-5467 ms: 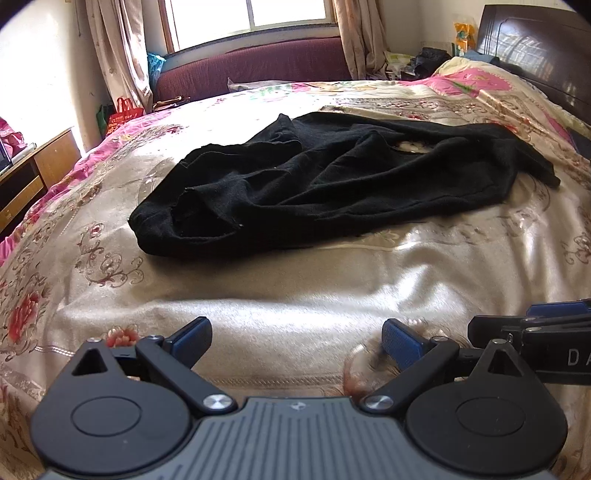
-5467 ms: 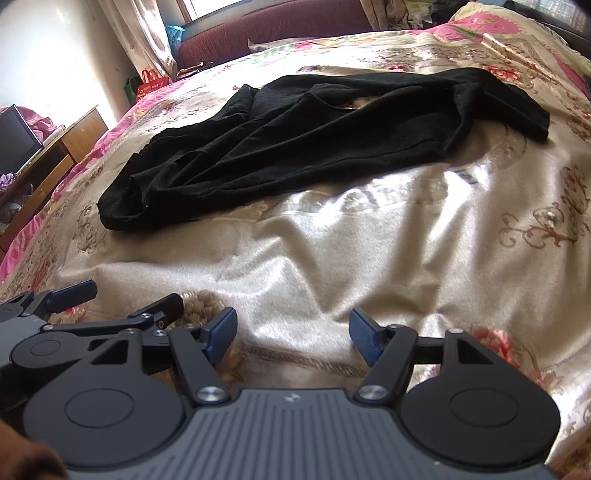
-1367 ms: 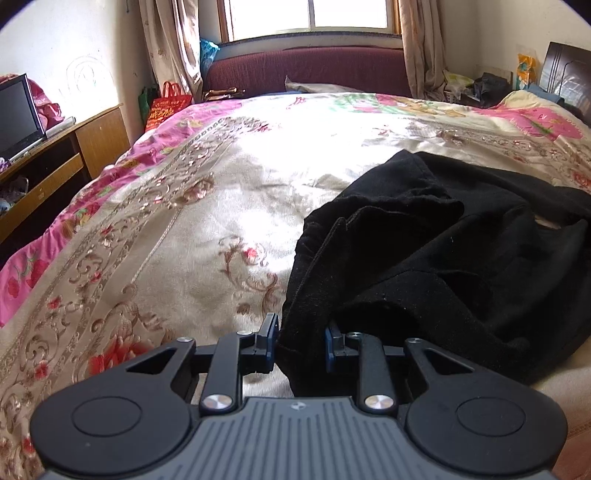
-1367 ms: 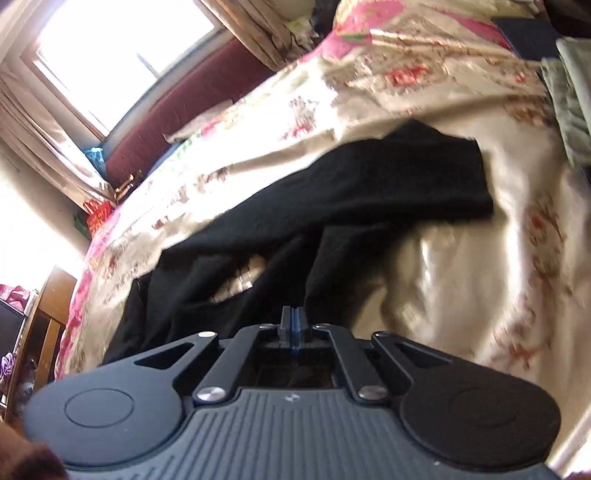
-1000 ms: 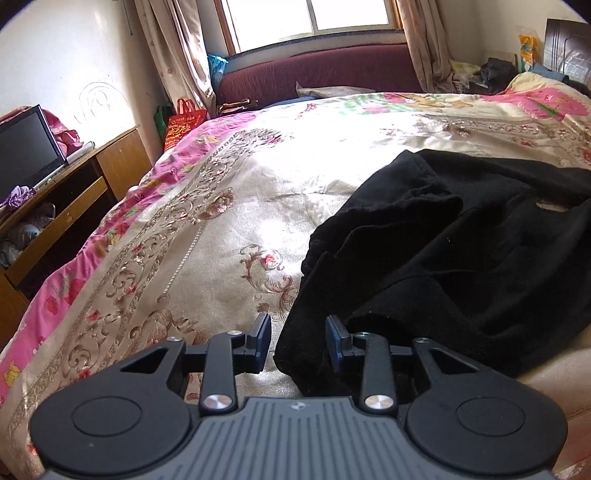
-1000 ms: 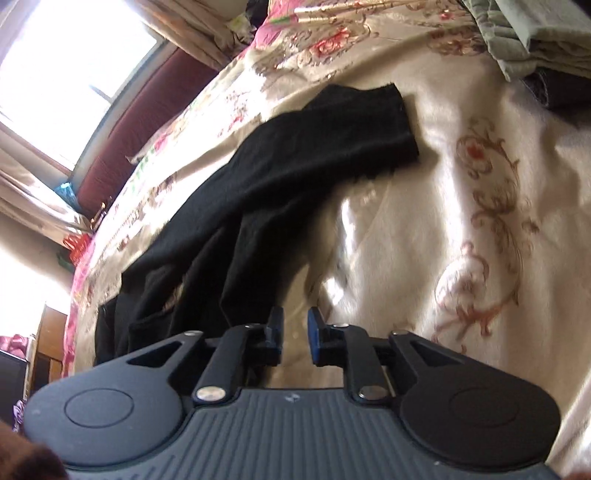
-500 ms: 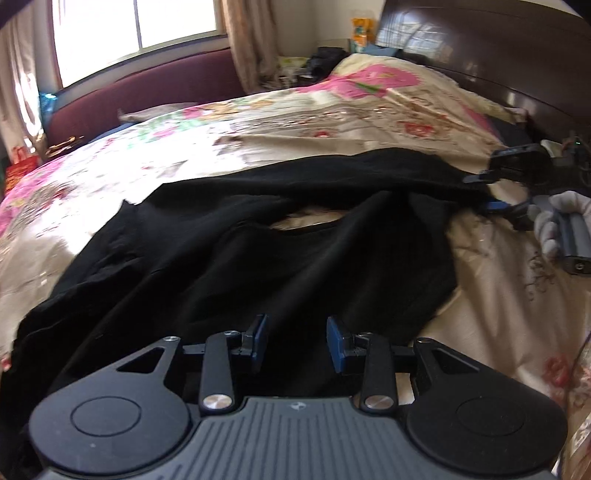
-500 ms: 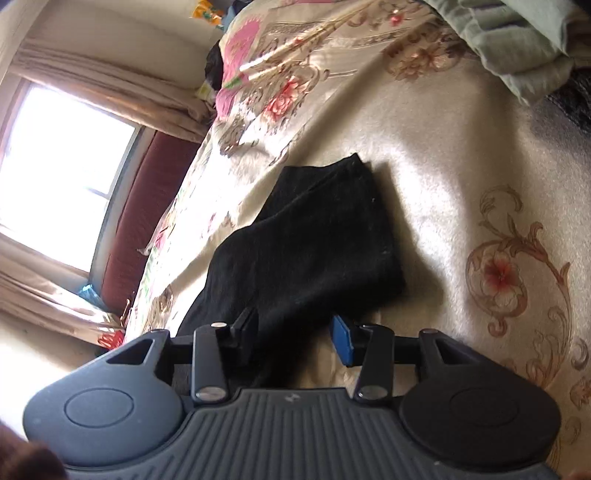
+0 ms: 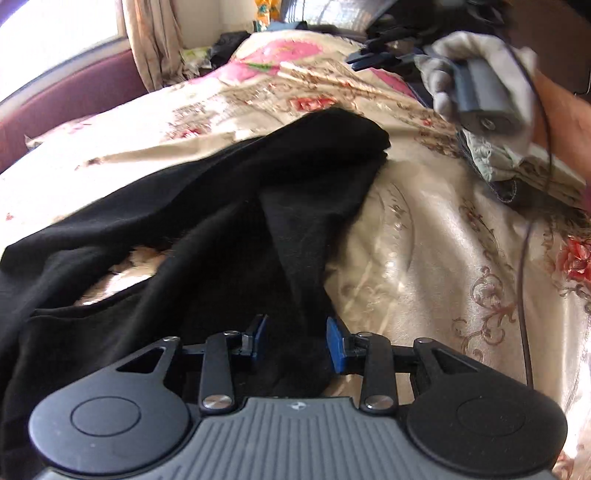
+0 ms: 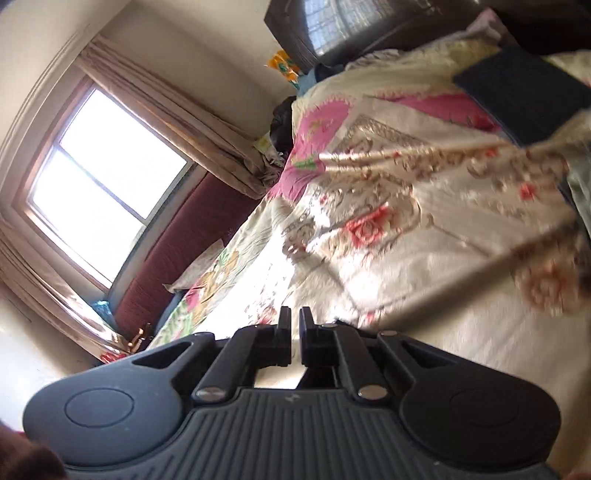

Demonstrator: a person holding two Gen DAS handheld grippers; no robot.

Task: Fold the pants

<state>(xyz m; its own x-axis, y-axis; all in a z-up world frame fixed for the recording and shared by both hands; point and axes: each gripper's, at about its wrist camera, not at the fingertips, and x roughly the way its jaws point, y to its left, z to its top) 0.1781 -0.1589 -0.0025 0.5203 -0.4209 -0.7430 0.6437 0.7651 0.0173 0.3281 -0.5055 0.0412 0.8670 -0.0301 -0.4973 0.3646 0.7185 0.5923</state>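
Note:
Black pants (image 9: 258, 177) lie crumpled across the floral bedspread (image 9: 443, 258), the leg end toward the upper right. My left gripper (image 9: 295, 332) hovers low over the near leg. Its blue pads (image 9: 334, 347) stand apart with a ridge of black cloth between them, not pressed. In the left wrist view my right gripper (image 9: 356, 61) is up at the top right, above the bed, held by a gloved hand (image 9: 480, 66). In its own view my right gripper (image 10: 294, 317) is closing, a thin gap left and nothing in it. No pants show there.
A pile of folded pale clothes (image 9: 517, 158) lies at the bed's right side. A dark folded item (image 10: 524, 92) and the dark headboard (image 10: 332, 29) are beyond. A thin cable (image 9: 524, 258) hangs over the bedspread. The window (image 10: 103, 184) is to the left.
My left gripper swept from the pants' left end across to the leg end, tilting down. My right gripper left the leg cuff, opened, narrowed again, and rose until the pants left its view.

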